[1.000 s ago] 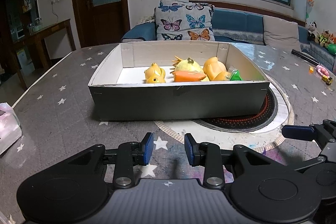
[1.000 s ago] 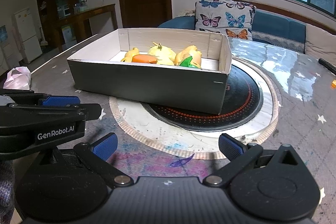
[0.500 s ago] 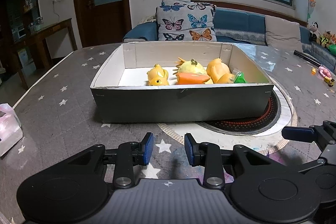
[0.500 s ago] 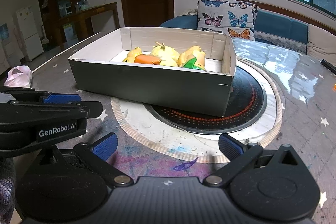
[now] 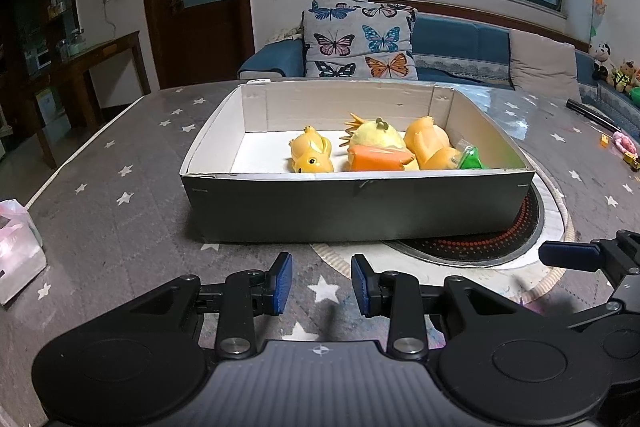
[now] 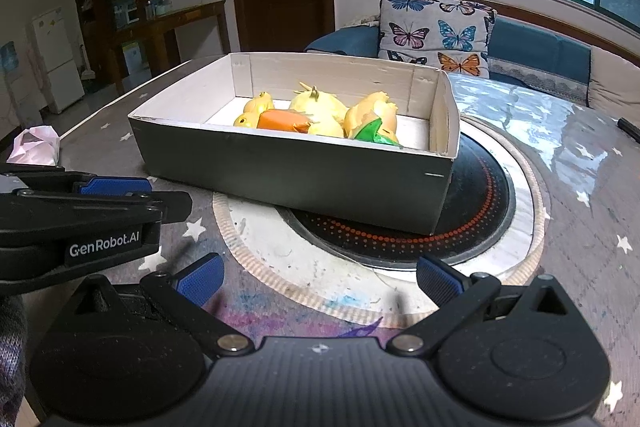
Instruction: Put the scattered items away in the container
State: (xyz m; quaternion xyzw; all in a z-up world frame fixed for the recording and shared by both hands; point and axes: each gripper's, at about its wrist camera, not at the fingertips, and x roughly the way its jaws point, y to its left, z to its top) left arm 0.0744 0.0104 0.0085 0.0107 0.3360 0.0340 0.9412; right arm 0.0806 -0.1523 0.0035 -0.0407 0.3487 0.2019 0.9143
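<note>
Both grippers hang low over the star-printed table [image 5: 120, 219], side by side and empty. The left gripper [image 5: 321, 283] has its blue pads drawn close with a narrow gap between them, gripping nothing, while the right gripper [image 6: 318, 279] has its fingers spread wide, also with nothing between them. Straight ahead of both sits the grey box [image 5: 360, 207], white inside, its near wall facing the left gripper and its right end resting on the round black hotplate [image 6: 472, 211] set into the tabletop. Inside the box, toward its far right part as seen from the left gripper, the toys are bunched together: a small yellow duck [image 5: 312, 157] nearest the left, a pale yellow chick [image 5: 376, 137] behind an orange piece [image 5: 376, 159], another orange-yellow toy [image 5: 430, 143] to the right, and a green piece [image 5: 472, 161] touching it at the right end. Off to the far left of the left gripper lies a pink plastic bag [image 5: 18, 247] at the table edge.
</note>
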